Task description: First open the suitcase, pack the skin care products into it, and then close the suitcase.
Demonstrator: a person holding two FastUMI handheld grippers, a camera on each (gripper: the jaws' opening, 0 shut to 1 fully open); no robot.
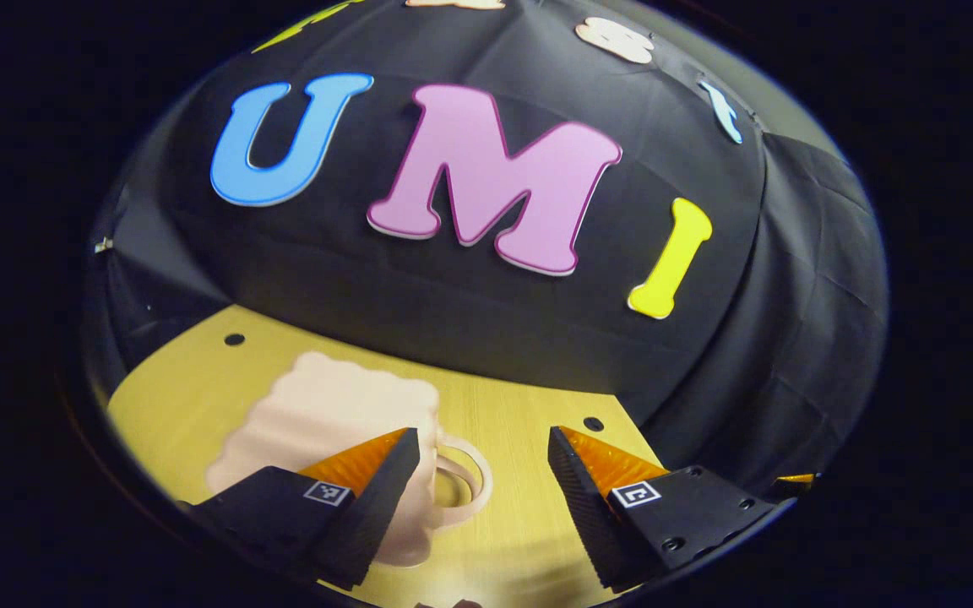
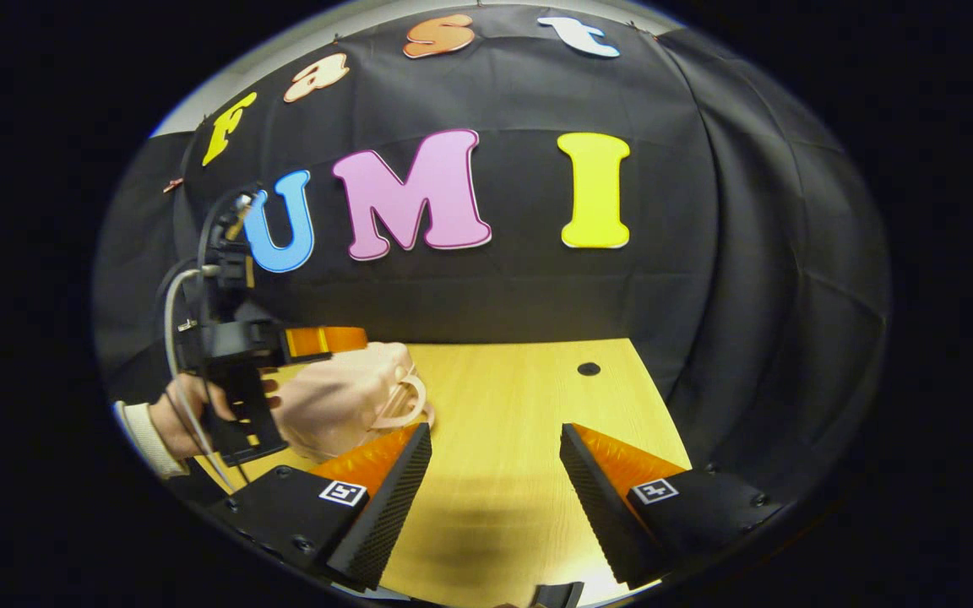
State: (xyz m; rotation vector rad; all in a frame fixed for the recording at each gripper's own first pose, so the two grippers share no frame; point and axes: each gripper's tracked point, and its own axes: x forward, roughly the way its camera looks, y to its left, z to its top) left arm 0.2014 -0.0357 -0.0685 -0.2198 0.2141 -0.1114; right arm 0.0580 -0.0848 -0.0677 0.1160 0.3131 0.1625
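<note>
hovering above the wooden table (image 1: 520, 422) in the left gripper view, left gripper (image 1: 482, 498) with jaws spread wide and holding nothing; lying closed on the table just ahead and to the left, a small pale pink suitcase (image 1: 326, 414) with a scalloped edge, its round handle (image 1: 465, 481) pointing into the gap between the fingers, part of the case sitting behind the left finger (image 1: 368, 498)

hanging over the bare table (image 2: 520, 397) in the right gripper view, right gripper (image 2: 495, 490) with jaws also wide apart and gripping nothing; showing farther off at the left, the other gripper (image 2: 237, 355) held by a hand (image 2: 178, 414) in a light sleeve (image 2: 140, 435), reaching over the top of the pink suitcase (image 2: 343, 397); touching or just above, cannot tell; resting well apart from the right gripper's fingers, the suitcase with its handle (image 2: 406, 401) facing the middle of the table
</note>
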